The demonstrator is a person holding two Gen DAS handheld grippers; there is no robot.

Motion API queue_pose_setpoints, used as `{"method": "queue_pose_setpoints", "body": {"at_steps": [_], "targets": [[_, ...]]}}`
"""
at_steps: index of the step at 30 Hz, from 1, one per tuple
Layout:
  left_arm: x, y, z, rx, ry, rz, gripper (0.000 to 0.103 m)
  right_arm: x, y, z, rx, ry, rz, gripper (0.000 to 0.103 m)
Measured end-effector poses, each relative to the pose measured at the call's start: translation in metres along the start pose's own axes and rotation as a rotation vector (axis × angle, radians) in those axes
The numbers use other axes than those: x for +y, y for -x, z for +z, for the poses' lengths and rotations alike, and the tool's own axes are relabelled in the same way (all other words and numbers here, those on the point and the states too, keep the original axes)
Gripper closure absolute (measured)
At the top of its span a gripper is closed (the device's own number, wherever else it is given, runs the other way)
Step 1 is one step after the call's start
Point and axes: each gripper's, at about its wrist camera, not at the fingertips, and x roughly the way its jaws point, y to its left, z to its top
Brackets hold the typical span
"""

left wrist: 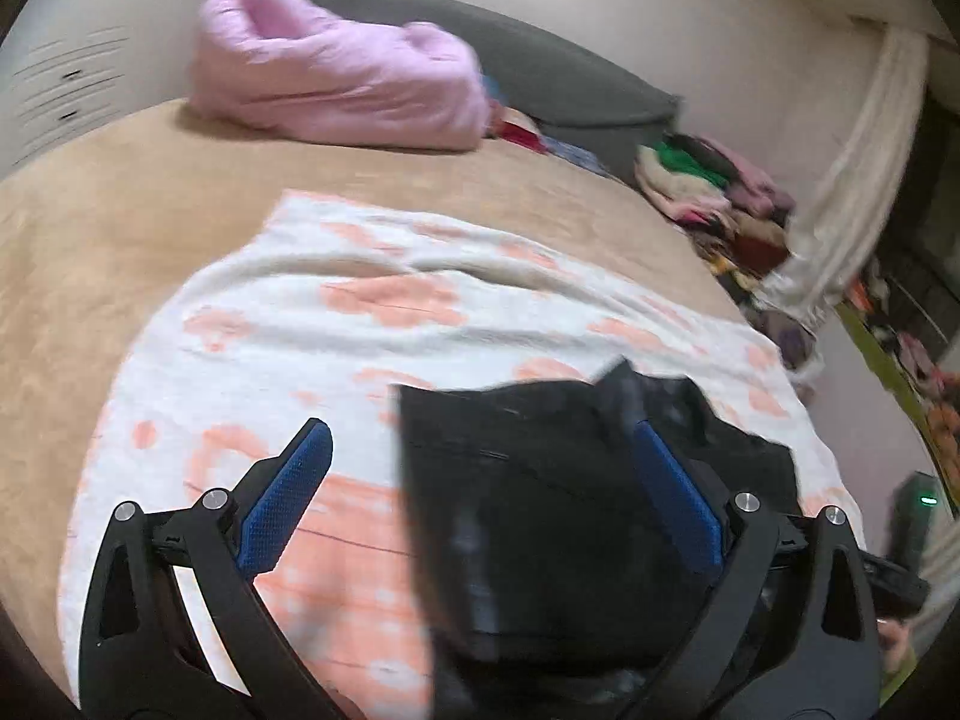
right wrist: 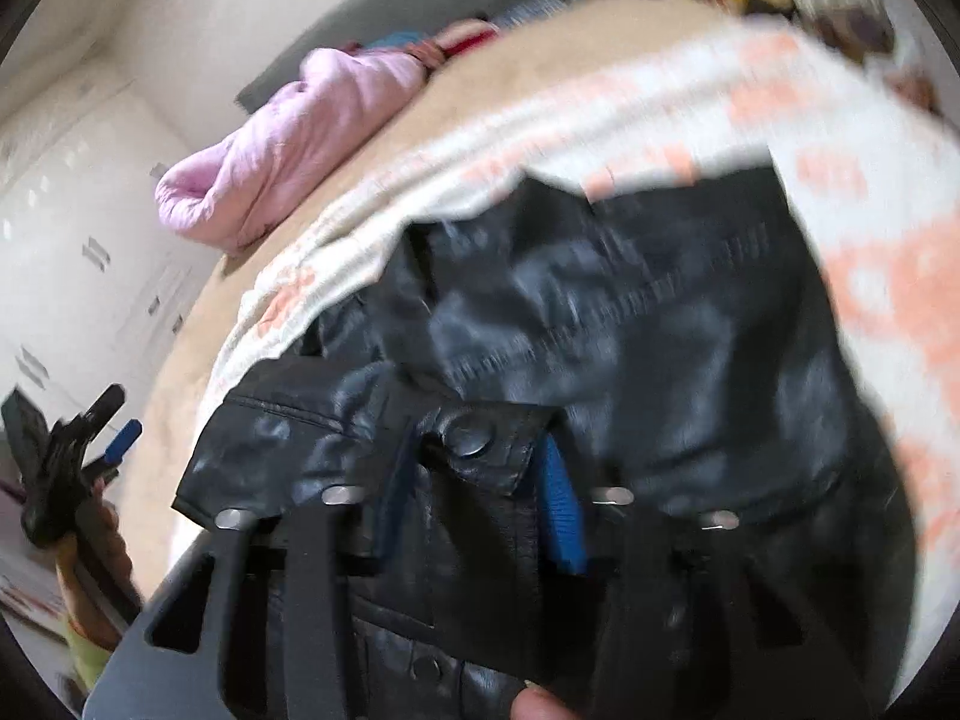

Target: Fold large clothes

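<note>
pink puffy quilted bundle (left wrist: 336, 90): upper left, on tan bed cover (left wrist: 90, 252) | white-and-peach patterned blanket (left wrist: 336, 324): centre | grey headboard cushion (left wrist: 540, 72): top | heap of mixed clothes (left wrist: 720, 192): right | white curtain (left wrist: 864, 168): far right

Tan bed (left wrist: 90, 252), patterned towel (left wrist: 336, 324) (pink quilt (left wrist: 336, 90))

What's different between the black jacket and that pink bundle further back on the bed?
The black jacket looks like shiny leather with a snap button; the pink bundle is soft, matte and puffy. The jacket lies on the white and orange patterned blanket at the near side; the bundle sits on the tan bed cover near the headboard. The right gripper has its jaws shut on the jacket; nothing touches the bundle. Both rest on the same bed.
</note>
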Motion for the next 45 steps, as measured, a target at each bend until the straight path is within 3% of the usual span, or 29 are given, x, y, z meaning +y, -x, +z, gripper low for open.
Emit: {"method": "queue_pose_setpoints", "body": {"at_steps": [2,6,13,15,17,20,23,30,33,36,40,42,45], "targets": [[0.008,-0.004,0.001,0.0,0.024,0.008,0.01,0.019,0.014,0.016,-0.042,0.084,0.026,0.097],[0.007,-0.013,-0.003,0.027,0.036,-0.021,0.01,0.051,0.041,0.036,-0.135,0.27,-0.031,0.098],[-0.023,-0.038,-0.017,0.094,-0.05,-0.084,0.011,0.054,0.06,0.057,-0.221,0.39,-0.141,0.098],[-0.035,-0.048,-0.024,0.121,-0.088,-0.091,0.019,0.041,0.056,0.057,-0.208,0.363,-0.153,0.098],[-0.042,-0.055,-0.031,0.142,-0.117,-0.095,0.038,0.031,0.051,0.055,-0.201,0.339,-0.161,0.098],[-0.052,-0.068,-0.042,0.193,-0.153,-0.106,0.057,0.018,0.047,0.052,-0.197,0.301,-0.164,0.098],[-0.058,-0.084,-0.056,0.269,-0.189,-0.079,0.065,0.006,0.045,0.052,-0.197,0.262,-0.175,0.098],[-0.062,-0.101,-0.075,0.331,-0.246,-0.042,0.065,-0.011,0.045,0.053,-0.194,0.206,-0.187,0.098],[-0.058,-0.106,-0.077,0.342,-0.237,-0.045,0.065,-0.016,0.048,0.053,-0.217,0.195,-0.261,0.103],[-0.059,-0.105,-0.078,0.34,-0.234,-0.051,0.065,-0.027,0.054,0.056,-0.231,0.155,-0.262,0.103],[-0.059,-0.104,-0.078,0.341,-0.239,-0.047,0.065,-0.021,0.047,0.053,-0.197,0.194,-0.264,0.103],[-0.06,-0.103,-0.078,0.341,-0.24,-0.047,0.065,-0.013,0.038,0.049,-0.171,0.227,-0.25,0.1],[-0.061,-0.104,-0.078,0.341,-0.24,-0.049,0.065,0.0,0.02,0.045,-0.128,0.254,-0.241,0.088]]}}
